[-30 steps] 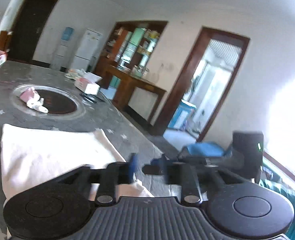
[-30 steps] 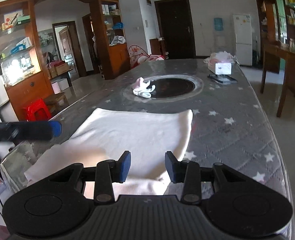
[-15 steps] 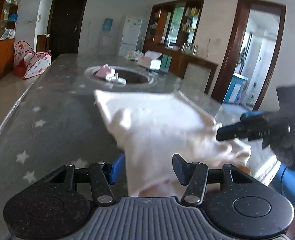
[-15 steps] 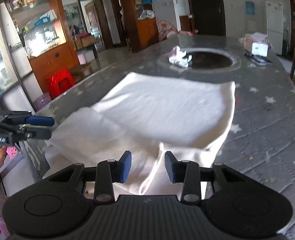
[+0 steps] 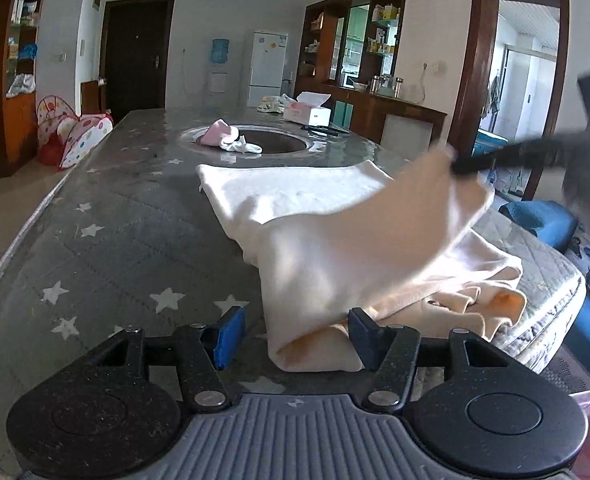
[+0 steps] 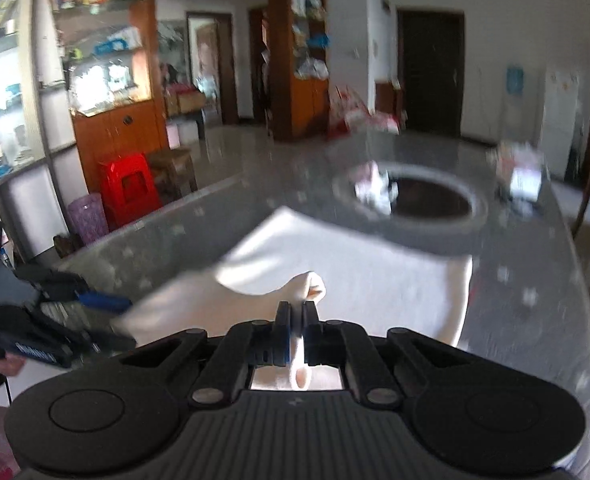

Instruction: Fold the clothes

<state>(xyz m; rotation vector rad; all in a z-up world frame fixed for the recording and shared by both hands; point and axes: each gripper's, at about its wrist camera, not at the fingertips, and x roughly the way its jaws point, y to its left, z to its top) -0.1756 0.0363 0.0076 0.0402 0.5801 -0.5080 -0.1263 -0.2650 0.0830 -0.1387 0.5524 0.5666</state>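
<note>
1. Since half a second ago your right claw (image 6: 296, 334) has closed on a fold of the cream garment (image 5: 335, 236) and lifted it, where before it hung open over the flat cloth.
2. At 9 o'clock in the right wrist view, your left claw (image 6: 107, 304) sits blurred at the near-left edge of the garment.
3. In the left wrist view, your left claw (image 5: 293, 338) stands wide open, its blue pads (image 5: 227, 336) on either side of the garment's rolled near end, neither pad pressing it.
4. That garment lies on the grey star-printed counter (image 5: 107, 248), its far half flat toward 12 o'clock, its near half bunched at the counter's edge.
5. Toward 2 o'clock a corner of the garment hangs in the air, pinched by your right claw (image 5: 461, 166), which shows blurred there.
6. Beyond, at 12 o'clock, a pink and white cloth (image 5: 227, 142) rests on the rim of the round recess (image 5: 271, 142), and a tissue box (image 5: 309, 110) stands further right.
</note>
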